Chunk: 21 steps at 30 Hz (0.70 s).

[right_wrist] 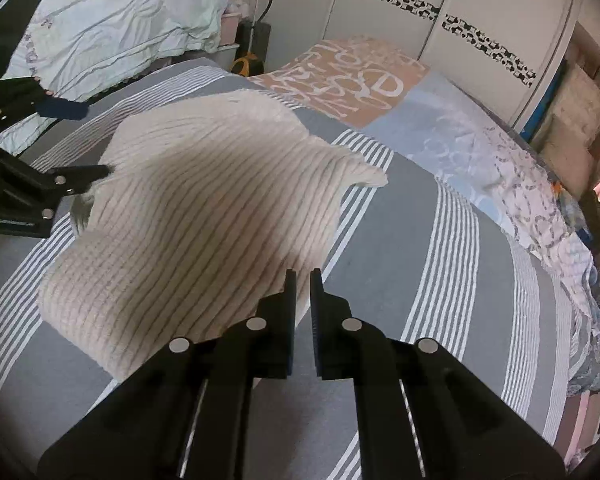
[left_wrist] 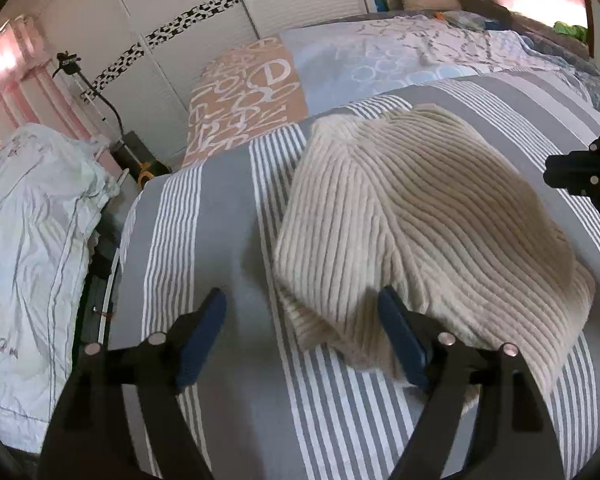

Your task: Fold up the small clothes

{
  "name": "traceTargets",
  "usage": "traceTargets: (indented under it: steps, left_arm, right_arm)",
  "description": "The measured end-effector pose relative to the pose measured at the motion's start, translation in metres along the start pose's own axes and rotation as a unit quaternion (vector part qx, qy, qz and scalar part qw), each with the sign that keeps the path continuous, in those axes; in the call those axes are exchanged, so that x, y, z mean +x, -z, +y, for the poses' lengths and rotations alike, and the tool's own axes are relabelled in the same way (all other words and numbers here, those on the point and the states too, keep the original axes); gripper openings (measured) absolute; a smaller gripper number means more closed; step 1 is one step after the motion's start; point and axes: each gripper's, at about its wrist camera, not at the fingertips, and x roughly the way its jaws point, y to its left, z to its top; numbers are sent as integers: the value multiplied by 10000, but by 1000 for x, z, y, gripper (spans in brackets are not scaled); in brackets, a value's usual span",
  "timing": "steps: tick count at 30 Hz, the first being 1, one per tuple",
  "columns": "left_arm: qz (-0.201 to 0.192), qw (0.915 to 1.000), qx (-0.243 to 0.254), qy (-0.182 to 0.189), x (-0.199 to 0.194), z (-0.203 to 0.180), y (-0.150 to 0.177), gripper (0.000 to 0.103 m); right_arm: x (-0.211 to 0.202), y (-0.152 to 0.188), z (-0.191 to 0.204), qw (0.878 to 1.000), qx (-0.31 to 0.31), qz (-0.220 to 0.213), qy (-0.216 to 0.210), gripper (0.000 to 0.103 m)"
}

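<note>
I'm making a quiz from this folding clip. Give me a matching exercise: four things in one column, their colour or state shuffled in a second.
1. knitted garment
2. bedcover
3. left gripper
4. right gripper

a. jaws nearly together
b. grey with white stripes
c. jaws wide apart
d. cream, ribbed

Pairs: 1-d, 2-b, 3-c, 4-a

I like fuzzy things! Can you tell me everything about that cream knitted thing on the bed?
The cream knitted garment looks soft, with thick ribs running across it. It lies doubled over on the grey and white striped bedspread, a lower layer peeking out at one edge. The left gripper is open, one blue pad against its edge. The right gripper is nearly closed beside it.
</note>
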Motion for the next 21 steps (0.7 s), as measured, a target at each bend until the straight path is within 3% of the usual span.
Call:
traceTargets:
  steps: [3,5,6,11,14,21]
  left_arm:
    - [59,9999,-93,0,-5,3,6,82]
    - [65,9999,-145,-29,-8,4,9,92]
    - [46,9998,-201,-78,-10,6,11,93]
    - [171,9986,-494,56,-13,13,24,93]
    - [221,9974,-678,82,-15,15,31,93]
    - [238,9902,-1222,639,-20,23,38,93]
  right_arm:
    - [-4,1,-1,10000,36,-75,30,19]
    - [-7,1,-2,9998,98,-143,27,38]
    - [-8,2,-2,9998,124,-162,15,41]
    - [-19,8,-7,9983,438,-373,50,81]
    - [-26,16,-13,9957,730,-574,39,91]
    - [-23,31,-25,9905,1243,-581,-60,94]
